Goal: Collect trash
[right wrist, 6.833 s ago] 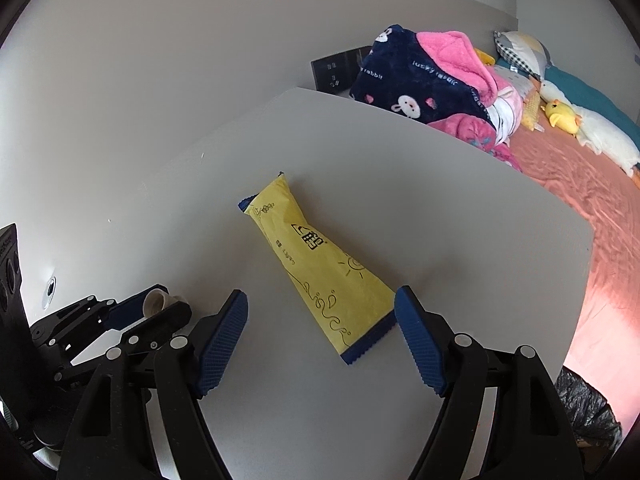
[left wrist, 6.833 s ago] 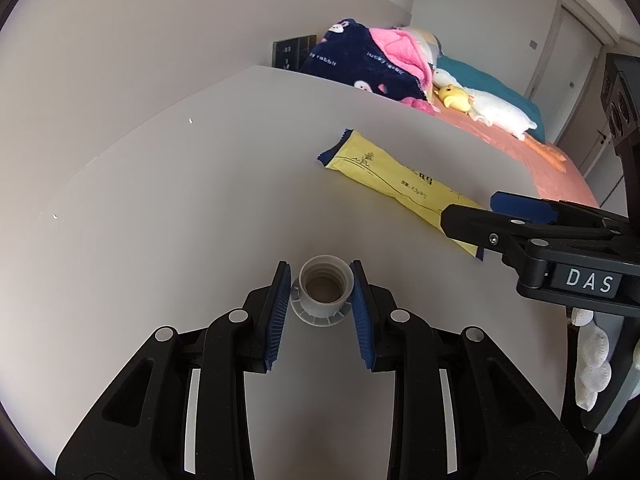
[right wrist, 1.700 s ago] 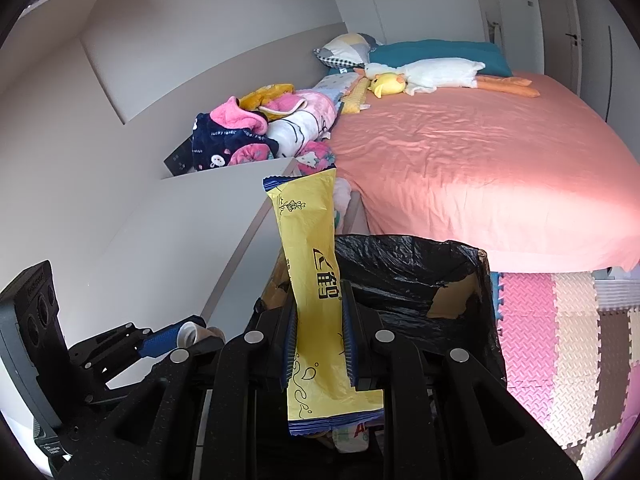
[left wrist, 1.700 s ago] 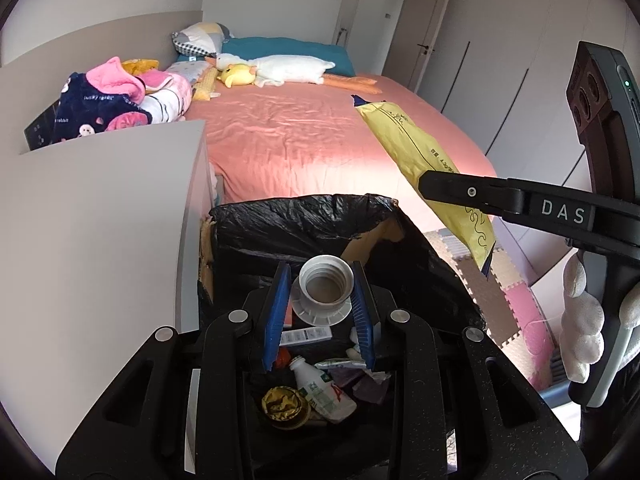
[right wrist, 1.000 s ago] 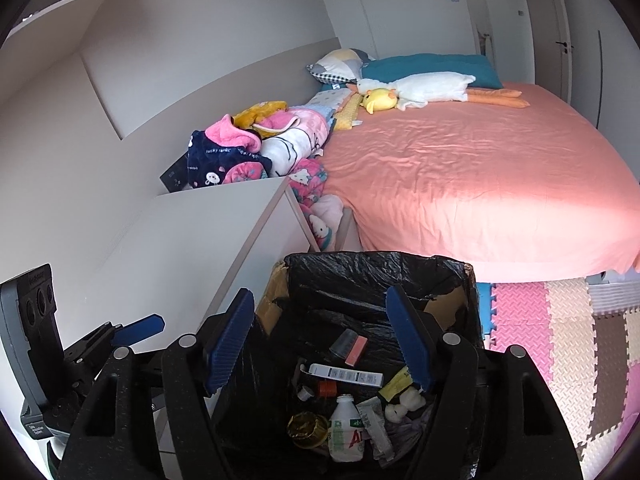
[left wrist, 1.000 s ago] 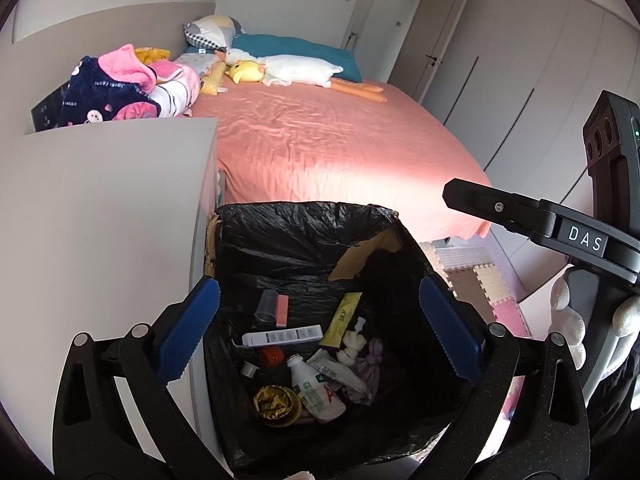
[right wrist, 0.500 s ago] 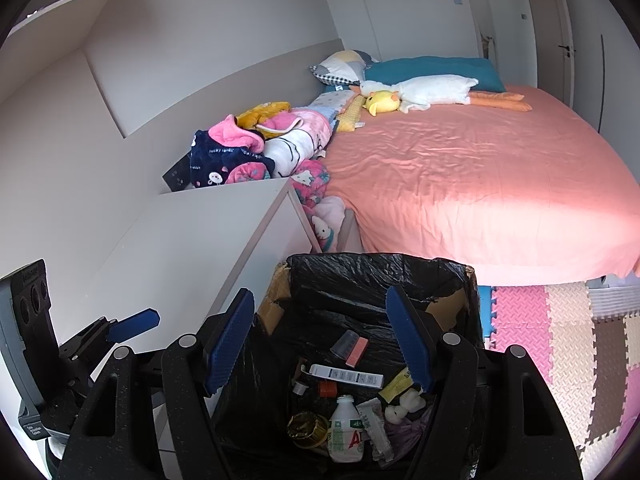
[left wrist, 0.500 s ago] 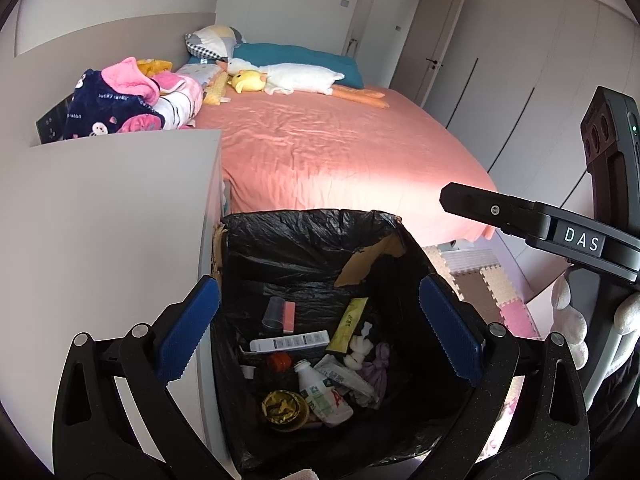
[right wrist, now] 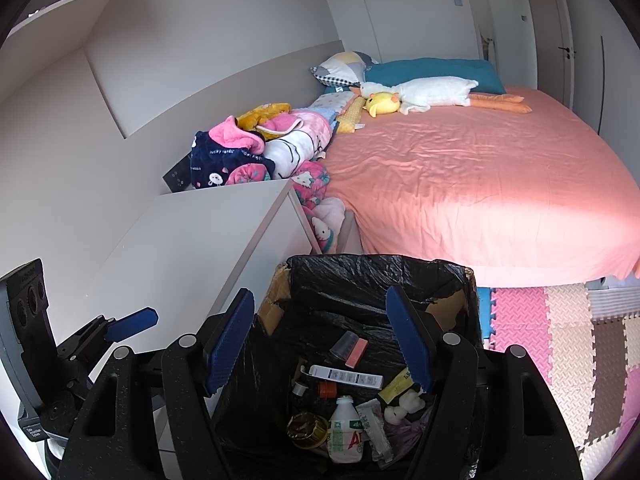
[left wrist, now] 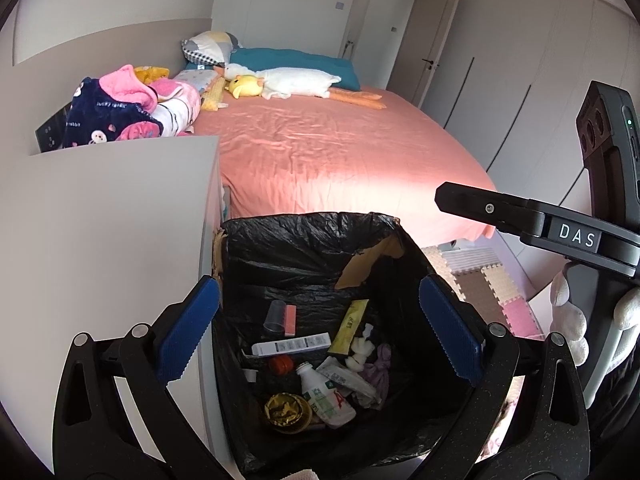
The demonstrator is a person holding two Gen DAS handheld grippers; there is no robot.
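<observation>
From the left wrist view, we look straight down into the trash bin (left wrist: 308, 236), a cardboard box lined with a black bag, standing just beside the white table (left wrist: 108, 216) and near the foot of the pink bed (left wrist: 340, 152). Our left hand-held gripper (left wrist: 316, 326) hangs above the bin with its jaws spread wide and nothing between them. The trash lies at the bottom: a yellow wrapper (left wrist: 352, 320), a white bottle (left wrist: 324, 394), a long white box (left wrist: 291, 347), a clear cup (left wrist: 275, 315) and a gold crumpled piece (left wrist: 287, 410). The right hand-held gripper's arm shows at the right edge.

From the right wrist view, our right hand-held gripper (right wrist: 322, 338) also hangs over the bin (right wrist: 376, 268), jaws wide apart and holding nothing. The same litter sits below it, the yellow wrapper (right wrist: 396, 384) beside the bottle (right wrist: 344, 434). What we see of the table (right wrist: 192, 248) carries no trash.

We judge the drop step finished, with both hands free. The next move, we think, calls for lifting both hand-held grippers away from the bin and looking over the table and room for anything left to collect; if nothing is found, the task is likely near its end.
</observation>
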